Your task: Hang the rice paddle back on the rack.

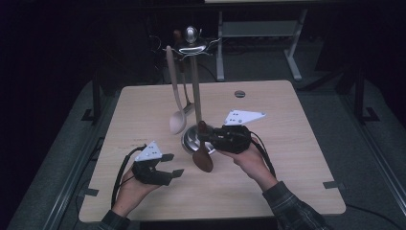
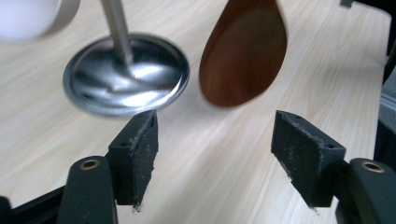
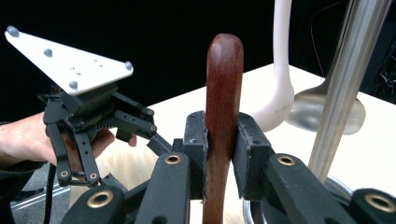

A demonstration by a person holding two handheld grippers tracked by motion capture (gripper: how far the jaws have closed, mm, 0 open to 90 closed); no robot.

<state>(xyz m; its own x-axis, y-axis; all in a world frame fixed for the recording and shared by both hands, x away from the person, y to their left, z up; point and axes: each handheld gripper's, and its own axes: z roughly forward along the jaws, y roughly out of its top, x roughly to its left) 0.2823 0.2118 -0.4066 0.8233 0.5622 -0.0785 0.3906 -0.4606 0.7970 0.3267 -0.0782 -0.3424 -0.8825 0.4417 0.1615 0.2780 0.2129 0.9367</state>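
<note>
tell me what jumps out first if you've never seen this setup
The dark wooden spoon, clamped by its handle in the right gripper, bowl down beside the shiny stand's round base at mid-table. A pale spoon hangs from that stand, and the left gripper waits open at the near left.

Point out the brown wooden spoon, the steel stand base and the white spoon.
brown wooden spoon (image 2: 243,51), left gripper view, on its bowl.
steel stand base (image 2: 126,79), left gripper view, on the round plate.
white spoon (image 1: 177,122), high view, on its bowl.
</note>
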